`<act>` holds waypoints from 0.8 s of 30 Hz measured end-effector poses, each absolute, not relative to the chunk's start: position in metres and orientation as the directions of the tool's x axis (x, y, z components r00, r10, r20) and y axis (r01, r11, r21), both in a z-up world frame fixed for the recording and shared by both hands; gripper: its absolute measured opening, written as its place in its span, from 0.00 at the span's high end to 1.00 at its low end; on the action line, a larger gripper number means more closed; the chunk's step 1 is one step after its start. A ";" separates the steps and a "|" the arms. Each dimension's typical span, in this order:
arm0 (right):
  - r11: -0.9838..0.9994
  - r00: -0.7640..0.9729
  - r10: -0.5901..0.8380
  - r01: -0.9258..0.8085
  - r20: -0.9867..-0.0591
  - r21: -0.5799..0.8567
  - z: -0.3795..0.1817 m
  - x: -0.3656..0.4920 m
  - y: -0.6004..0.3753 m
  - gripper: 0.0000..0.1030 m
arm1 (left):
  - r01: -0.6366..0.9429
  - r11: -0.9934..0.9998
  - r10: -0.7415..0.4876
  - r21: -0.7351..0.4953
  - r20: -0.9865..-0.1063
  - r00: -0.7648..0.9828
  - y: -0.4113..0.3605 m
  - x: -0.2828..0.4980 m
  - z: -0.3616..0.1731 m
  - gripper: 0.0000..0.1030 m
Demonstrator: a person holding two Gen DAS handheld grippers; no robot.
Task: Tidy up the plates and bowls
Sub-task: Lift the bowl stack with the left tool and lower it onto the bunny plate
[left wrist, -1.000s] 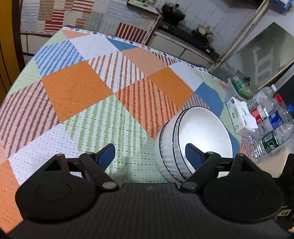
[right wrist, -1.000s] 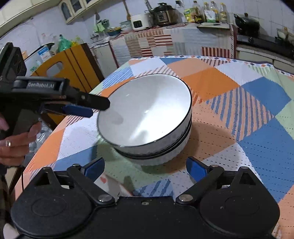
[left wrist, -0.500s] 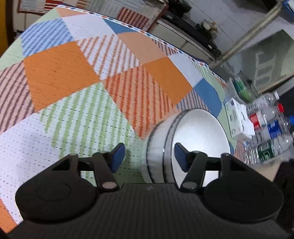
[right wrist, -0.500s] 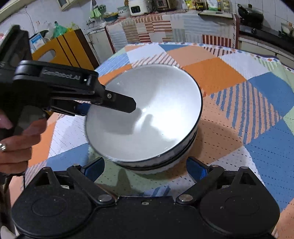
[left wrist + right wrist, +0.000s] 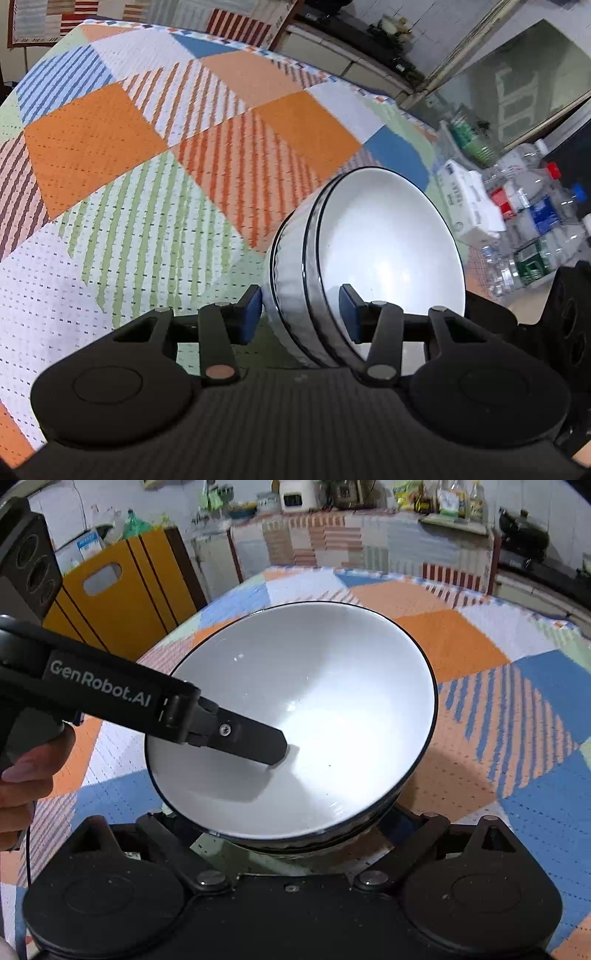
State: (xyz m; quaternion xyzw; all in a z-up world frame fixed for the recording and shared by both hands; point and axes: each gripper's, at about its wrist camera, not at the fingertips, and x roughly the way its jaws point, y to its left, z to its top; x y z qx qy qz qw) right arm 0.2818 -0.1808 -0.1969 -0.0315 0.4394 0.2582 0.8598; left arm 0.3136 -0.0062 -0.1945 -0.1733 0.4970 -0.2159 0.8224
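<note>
1. The left gripper (image 5: pixel 301 314) straddles the near wall of the stacked bowls (image 5: pixel 384 251): one blue pad (image 5: pixel 253 314) presses against the ribbed outside, the other sits inside the top bowl, the jaws drawn in narrow on the rim.
2. In the right wrist view, the black inner finger (image 5: pixel 255 740) of that gripper reaches down the white inside of the top bowl (image 5: pixel 332 709), with the person's left hand (image 5: pixel 26 775) on the handle at the frame's left edge.
3. The right gripper (image 5: pixel 291 834) sits low against the near side of the stack, its jaws spread wide; the fingertips are hidden under the bowl's rim, so whether they touch the lower bowl cannot be told.
4. The bowls, white with a thin black rim line, are nested one inside the other and stand on the tablecloth (image 5: pixel 147 184), a patchwork of orange, blue, green and striped squares, near the table's edge.
5. Beyond the table edge in the left wrist view stand plastic bottles (image 5: pixel 535 221) and a white box (image 5: pixel 465 199), both blurred.
6. A yellow chair back (image 5: pixel 122 590) stands behind the table in the right wrist view.
</note>
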 end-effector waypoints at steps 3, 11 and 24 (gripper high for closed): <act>0.868 0.516 0.427 -0.463 -0.743 0.177 -0.184 0.275 -0.185 0.06 | 0.186 0.843 -0.535 -0.505 -0.746 0.396 -0.006 0.309 -0.181 0.58; 0.875 0.601 0.432 -0.461 -0.672 0.150 -0.166 0.234 -0.189 0.06 | 0.310 0.852 -0.518 -0.421 -0.759 0.394 -0.014 0.275 -0.149 0.58; 0.885 0.674 0.423 -0.452 -0.606 0.114 -0.149 0.168 -0.185 0.06 | 0.396 0.835 -0.529 -0.382 -0.755 0.387 -0.013 0.210 -0.116 0.58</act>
